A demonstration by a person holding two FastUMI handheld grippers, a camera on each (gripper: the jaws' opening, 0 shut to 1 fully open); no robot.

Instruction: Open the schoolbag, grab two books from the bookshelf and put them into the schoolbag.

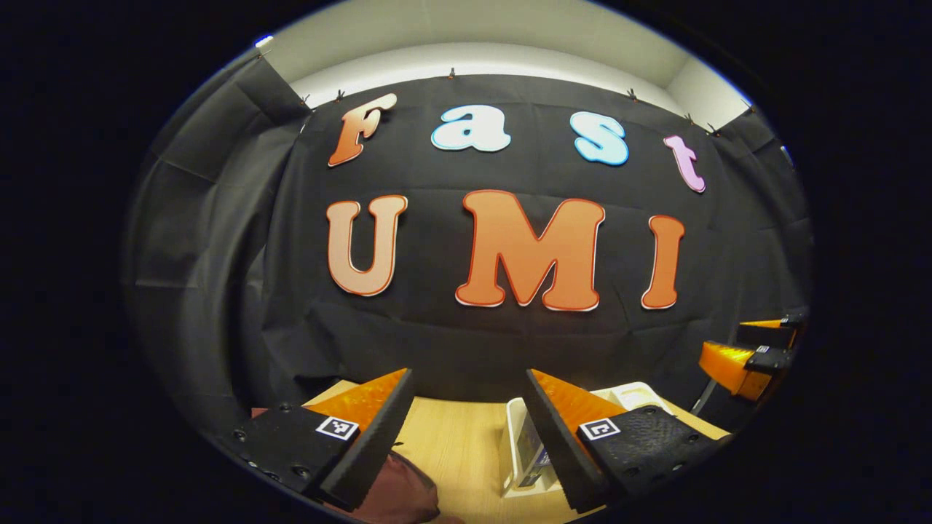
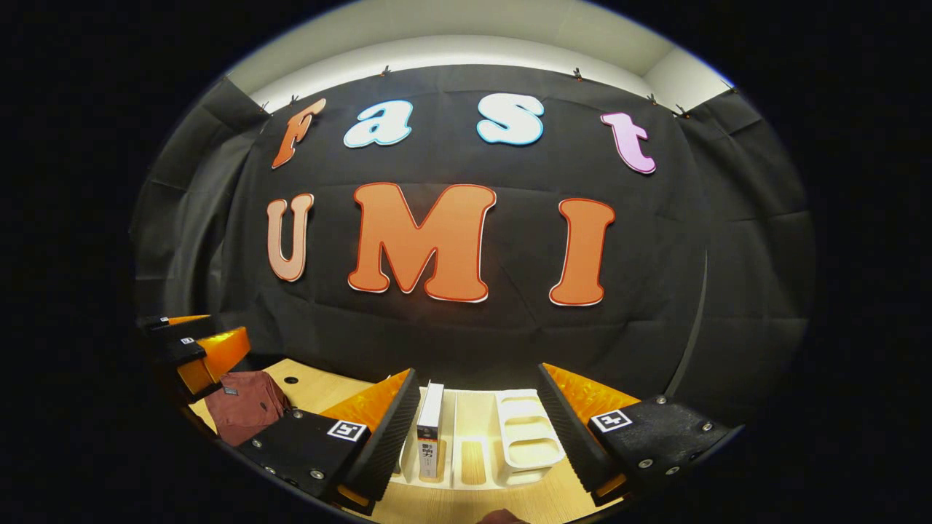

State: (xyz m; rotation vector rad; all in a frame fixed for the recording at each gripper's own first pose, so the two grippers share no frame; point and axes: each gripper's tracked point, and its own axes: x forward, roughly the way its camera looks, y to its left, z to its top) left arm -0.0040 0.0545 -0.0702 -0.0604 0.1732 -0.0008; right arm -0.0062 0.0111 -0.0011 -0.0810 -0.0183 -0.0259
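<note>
Schoolbag (image 1: 397,495) lies under the left gripper's (image 1: 466,444) spread jaws, untouched.

Bare table (image 2: 313,389) lies between schoolbag (image 2: 244,407) and bookshelf (image 2: 528,437).

Schoolbag (image 2: 244,406) rests on the bench (image 2: 309,389), left of the bookshelf (image 2: 528,437); one book (image 2: 429,429) stands upright in the bookshelf's left compartment.

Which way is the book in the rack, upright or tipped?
Upright. In the right gripper view the book stands spine-out in a slot of the white bookshelf.
</note>
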